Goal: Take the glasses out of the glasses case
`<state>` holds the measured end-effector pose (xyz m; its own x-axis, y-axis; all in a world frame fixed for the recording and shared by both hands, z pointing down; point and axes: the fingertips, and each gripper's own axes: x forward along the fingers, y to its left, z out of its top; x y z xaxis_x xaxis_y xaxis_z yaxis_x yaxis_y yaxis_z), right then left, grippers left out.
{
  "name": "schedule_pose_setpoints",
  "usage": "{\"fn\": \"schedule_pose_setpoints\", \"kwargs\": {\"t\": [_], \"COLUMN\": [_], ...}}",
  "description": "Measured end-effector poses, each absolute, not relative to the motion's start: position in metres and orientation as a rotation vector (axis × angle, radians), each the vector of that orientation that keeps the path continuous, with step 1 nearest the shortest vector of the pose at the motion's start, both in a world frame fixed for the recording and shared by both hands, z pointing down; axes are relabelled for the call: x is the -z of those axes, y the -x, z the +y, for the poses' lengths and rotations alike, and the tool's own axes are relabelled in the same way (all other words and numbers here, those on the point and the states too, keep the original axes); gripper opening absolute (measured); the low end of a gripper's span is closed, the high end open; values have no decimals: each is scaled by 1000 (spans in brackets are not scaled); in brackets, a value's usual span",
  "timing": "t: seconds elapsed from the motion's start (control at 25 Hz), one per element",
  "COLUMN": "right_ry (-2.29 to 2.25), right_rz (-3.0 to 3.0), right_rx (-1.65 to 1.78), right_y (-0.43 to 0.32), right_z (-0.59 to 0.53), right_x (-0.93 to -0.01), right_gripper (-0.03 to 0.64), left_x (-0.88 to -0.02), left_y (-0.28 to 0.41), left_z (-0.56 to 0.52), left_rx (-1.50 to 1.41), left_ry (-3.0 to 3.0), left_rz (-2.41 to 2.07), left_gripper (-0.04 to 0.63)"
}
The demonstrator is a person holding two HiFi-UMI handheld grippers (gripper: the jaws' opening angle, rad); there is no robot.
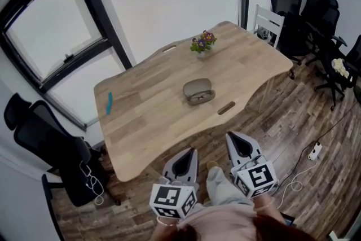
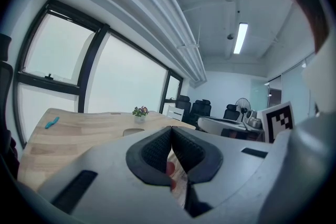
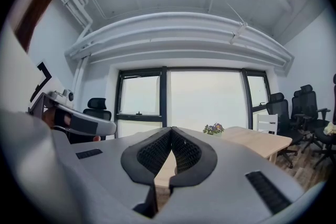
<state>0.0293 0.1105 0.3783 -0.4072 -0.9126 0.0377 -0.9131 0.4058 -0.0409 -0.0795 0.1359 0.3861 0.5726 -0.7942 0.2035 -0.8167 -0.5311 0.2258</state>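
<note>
The glasses case (image 1: pixel 198 91) lies mid-frame on the wooden table (image 1: pixel 141 121), with nothing near it, so the whole task looks still ahead. At the bottom of the frame, short of the table's edge, the left gripper (image 1: pixel 189 153) and right gripper (image 1: pixel 232 137) have their jaws pressed together on nothing.

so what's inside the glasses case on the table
The glasses case lies on the table. A darker outline shows along its near edge, possibly the glasses, but it is too small to be sure. Its taupe shell covers the rest of the inside.

Flower pot (image 1: pixel 203 43) — blue object (image 1: pixel 109 103) — table (image 1: pixel 152 93)
</note>
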Motion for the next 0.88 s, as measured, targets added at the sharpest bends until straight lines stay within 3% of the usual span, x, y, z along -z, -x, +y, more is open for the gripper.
{"fn": "schedule_pose_setpoints", "kwargs": {"t": [0.88], "right_ry": [-1609], "right_rz": [-2629], "right_rx": [-144], "right_y": [-45], "right_z": [-10], "right_x": [-402], "right_gripper": [2], "left_x": [-406], "left_y": [56], "left_z": [13], "left_rx": [-153], "left_ry": [-2482], "left_rz": [-1331], "left_gripper": [2]}}
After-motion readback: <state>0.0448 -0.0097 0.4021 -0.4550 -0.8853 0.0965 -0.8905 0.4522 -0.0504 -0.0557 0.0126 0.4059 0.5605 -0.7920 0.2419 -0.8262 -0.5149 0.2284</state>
